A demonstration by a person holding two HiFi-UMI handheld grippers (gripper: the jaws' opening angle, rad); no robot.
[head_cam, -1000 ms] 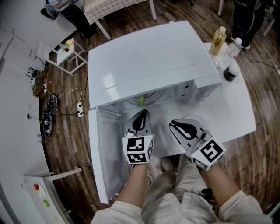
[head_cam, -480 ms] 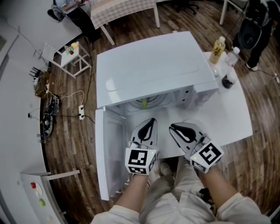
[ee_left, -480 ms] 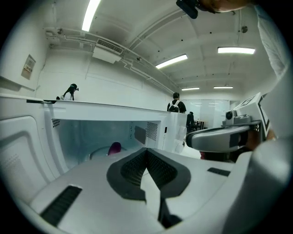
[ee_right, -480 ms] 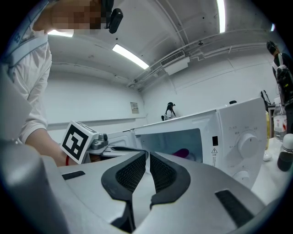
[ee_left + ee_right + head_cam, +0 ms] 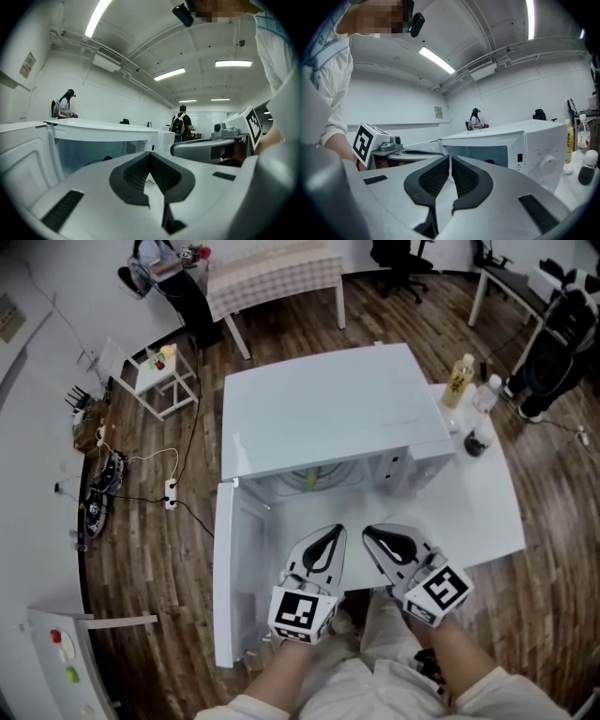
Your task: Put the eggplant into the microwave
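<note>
**A:** Grippers, quick status?

**B:** Left gripper (image 5: pixel 335 532): I see jaws pressed together, nothing btwn them. Right gripper (image 5: pixel 367 532): same, jaws together & empty. Both are side by side at the near edge of the table (image 5: pixel 487 512), tips pointing at the microwave (image 5: pixel 328 409).

**A:** Where's the eggplant (image 5: pixel 309 480)?

**B:** Inside the microwave cavity, apart from both grippers. In head view I only get its green stem end just under the top edge. Gripper views show a purple bit on the cavity floor.

**A:** Door?

**B:** Door (image 5: pixel 234 587) is swung wide open on the left.

**A:** Anything else nearby?

**B:** A yellow bottle (image 5: pixel 457 381) & a clear bottle (image 5: pixel 485 396) stand on the table, far right of the microwave.
</note>
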